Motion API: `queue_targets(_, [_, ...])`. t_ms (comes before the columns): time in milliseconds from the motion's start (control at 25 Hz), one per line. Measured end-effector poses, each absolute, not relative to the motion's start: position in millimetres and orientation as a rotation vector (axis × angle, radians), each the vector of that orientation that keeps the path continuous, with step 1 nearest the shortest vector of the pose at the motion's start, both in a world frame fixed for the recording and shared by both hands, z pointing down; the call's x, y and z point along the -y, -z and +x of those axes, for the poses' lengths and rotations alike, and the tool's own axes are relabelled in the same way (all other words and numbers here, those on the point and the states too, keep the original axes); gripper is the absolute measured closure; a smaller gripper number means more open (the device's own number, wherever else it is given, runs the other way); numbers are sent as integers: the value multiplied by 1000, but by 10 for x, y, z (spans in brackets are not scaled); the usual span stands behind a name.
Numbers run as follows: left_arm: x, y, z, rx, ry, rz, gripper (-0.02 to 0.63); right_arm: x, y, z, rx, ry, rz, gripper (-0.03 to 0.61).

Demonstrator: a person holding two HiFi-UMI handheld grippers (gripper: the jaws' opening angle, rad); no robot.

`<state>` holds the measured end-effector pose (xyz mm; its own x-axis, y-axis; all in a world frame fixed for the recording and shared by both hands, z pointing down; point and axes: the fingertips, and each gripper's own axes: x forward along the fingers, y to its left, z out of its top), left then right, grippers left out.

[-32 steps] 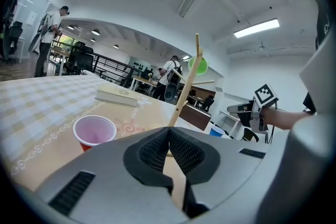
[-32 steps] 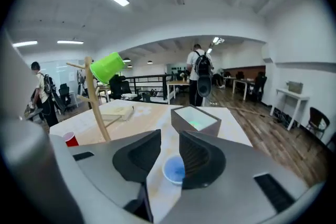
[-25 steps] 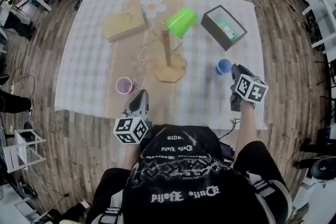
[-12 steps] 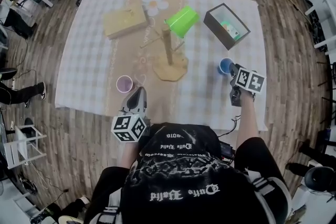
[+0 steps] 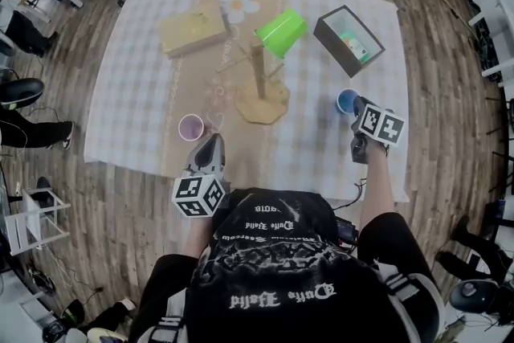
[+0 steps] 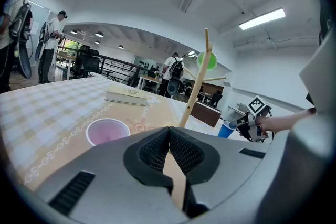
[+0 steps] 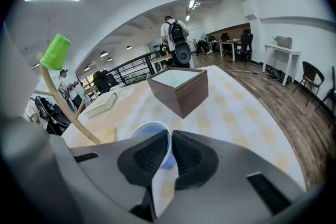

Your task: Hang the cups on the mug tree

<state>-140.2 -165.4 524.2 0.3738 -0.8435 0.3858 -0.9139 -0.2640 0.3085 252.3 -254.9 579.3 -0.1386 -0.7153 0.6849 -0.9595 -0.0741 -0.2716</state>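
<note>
Your right gripper (image 7: 169, 136) has just been closing and now pinches the near wall of the blue cup (image 7: 146, 130), which is right of the mug tree (image 5: 259, 84) bearing the green cup (image 5: 281, 32). Your left gripper (image 6: 169, 131) is closed and empty, near the pink cup (image 6: 107, 131).

Pale lilac-and-white checks across the cloth (image 5: 136, 92), with a tan band (image 5: 215, 92) down its middle and faint white scrollwork along the band's edges. White petals round a yellow centre on the flower (image 5: 238, 5). Light wood tan on the tree (image 5: 259, 80), a paler straw tan on the book (image 5: 191, 30). 3 cups, 3 colours: a bright green cup (image 5: 281, 32), a blue cup (image 5: 346, 101) with a lighter rim, a pink cup (image 5: 191, 127) with a white rim. Dark brown on the outside of the box (image 5: 328, 32), green and white within. Streaky brown planks for the floor (image 5: 450, 92). Black shirt (image 5: 273, 277) with white gothic lettering.
</note>
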Motion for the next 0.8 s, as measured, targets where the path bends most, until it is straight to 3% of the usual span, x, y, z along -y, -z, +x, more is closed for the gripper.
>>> queue_targets(800, [1599, -5255, -1455, 1528, -188, 2123, 594, 3026, -5204, 1734, 2040, -565, 1711, 541])
